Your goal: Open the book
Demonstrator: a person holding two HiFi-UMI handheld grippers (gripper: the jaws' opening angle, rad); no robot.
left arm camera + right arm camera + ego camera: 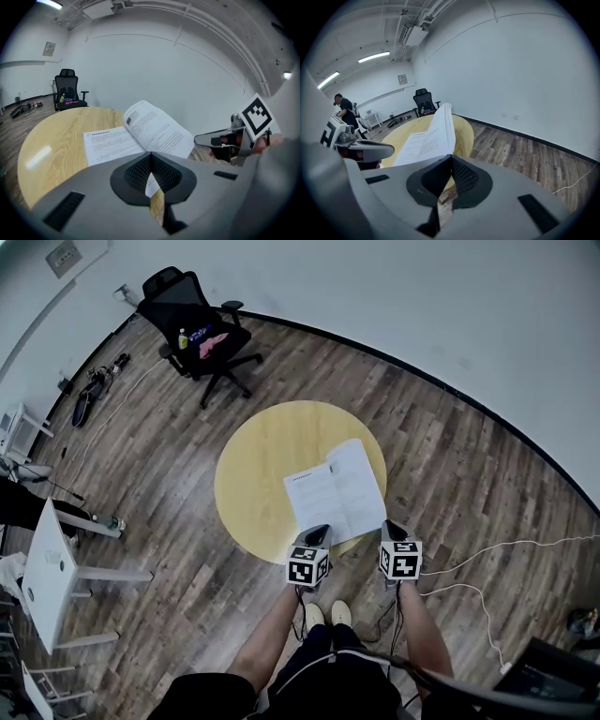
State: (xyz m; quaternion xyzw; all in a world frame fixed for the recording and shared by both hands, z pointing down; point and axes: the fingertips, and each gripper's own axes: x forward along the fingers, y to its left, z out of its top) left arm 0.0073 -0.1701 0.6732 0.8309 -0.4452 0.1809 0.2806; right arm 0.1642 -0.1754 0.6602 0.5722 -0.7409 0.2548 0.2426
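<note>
The book (336, 491) lies open on the round yellow table (262, 446), near its front right edge; its white printed pages face up and the right page (440, 126) stands partly raised. My left gripper (316, 535) hovers at the table's near edge, just short of the book's lower left corner, jaws shut with nothing in them. My right gripper (392, 529) is off the table's edge by the book's lower right corner, also shut and empty. In the left gripper view the book (140, 133) lies just beyond the jaws and the right gripper (199, 139) shows at the right.
A black office chair (202, 334) with items on its seat stands beyond the table. White desks (47, 568) line the left side. Cables (487, 559) trail over the wooden floor at the right. A person (344, 110) stands far back in the right gripper view.
</note>
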